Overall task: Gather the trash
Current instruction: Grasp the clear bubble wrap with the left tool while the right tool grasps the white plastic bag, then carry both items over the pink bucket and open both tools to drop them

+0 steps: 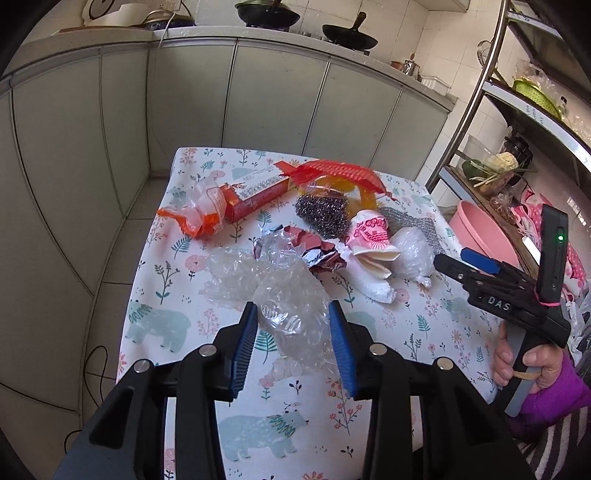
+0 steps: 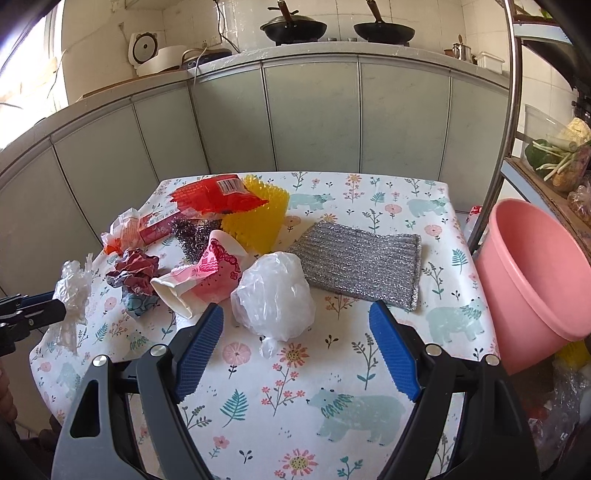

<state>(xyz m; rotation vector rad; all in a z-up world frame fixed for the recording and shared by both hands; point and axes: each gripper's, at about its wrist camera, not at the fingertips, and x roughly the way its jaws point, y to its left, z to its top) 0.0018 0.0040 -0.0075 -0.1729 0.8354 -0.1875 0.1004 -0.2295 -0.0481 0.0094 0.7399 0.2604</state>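
- Centrally, a clear crumpled bubble wrap (image 1: 273,295) is lying on the near part of the table (image 1: 424,332), which is wearing a cloth printed with flowers and bears.
- The left gripper (image 1: 293,314) is straddling the near end of that wrap; its blue pads (image 1: 246,339) are sitting on either side of the plastic with a gap showing, so the jaws are standing part open and not pressing it in the left wrist view.
- Just beyond the wrap, a crumpled red foil wrapper (image 1: 325,254) is touching its far edge, and a squashed pink paper cup (image 2: 210,273) is lying on its side beside that.
- A wadded white plastic bag (image 2: 273,295) is sitting just ahead of the right gripper (image 2: 295,325), whose jaws are gaping wide around bare cloth, holding nothing.
- Behind the bag, a silver scouring cloth (image 2: 362,266) is lying flat, its near left corner hidden by the bag.
- Farther back, a dark steel wool ball (image 1: 323,216), a yellow spiky mat (image 2: 258,218), a red plastic packet (image 2: 218,197), a red carton (image 1: 255,195) and an orange-and-clear wrapper (image 1: 201,214) are crowding together at the far left of the table.
- A pink bucket (image 2: 535,280) is tilting off the table's right edge, beside a metal rack (image 1: 476,103).
- A hand (image 1: 517,362) in a purple sleeve is gripping the right gripper's handle.
- Grey-green cabinets (image 2: 314,118) are running along the back, with two black woks (image 2: 293,27) on the counter above.
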